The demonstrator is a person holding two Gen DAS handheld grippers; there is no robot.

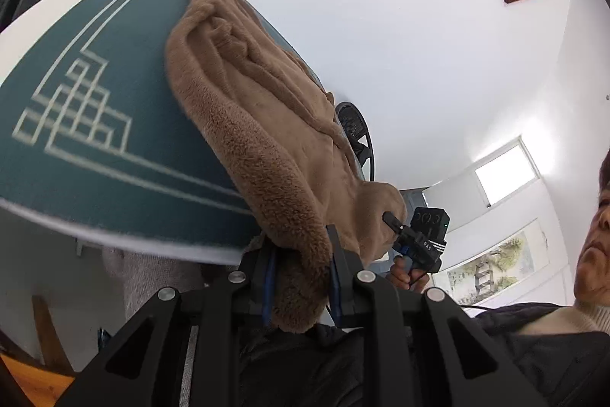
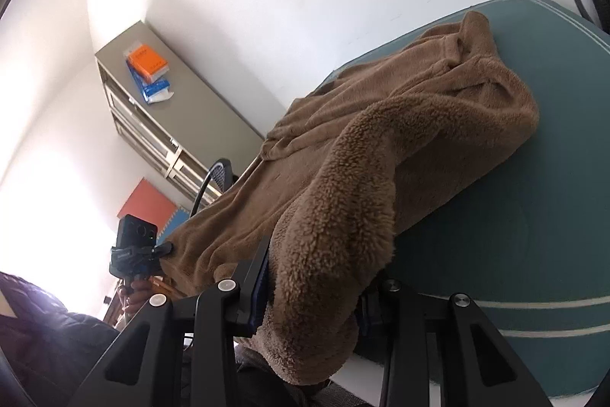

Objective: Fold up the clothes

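Brown fleece garment (image 1: pixel 244 90) lies crumpled on the teal-covered tabletop (image 1: pixel 95 147), its near edge hanging over the table's rim. Left hand-held gripper (image 1: pixel 301 277) has its jaws clamped on one thick fold of that edge; right hand-held gripper (image 2: pixel 310 296) pinches another bunched fold beside it.

The garment (image 2: pixel 438 124) lies on the bench (image 2: pixel 533 216), its near edge hanging over the bench's near rim. At that rim the left tool (image 1: pixel 301 273) and the right tool (image 2: pixel 312 292) each have a fold of the garment between their jaws. Behind the bench, against the wall, stands a cabinet (image 2: pixel 198 102) with boxes (image 2: pixel 148 71) on top.
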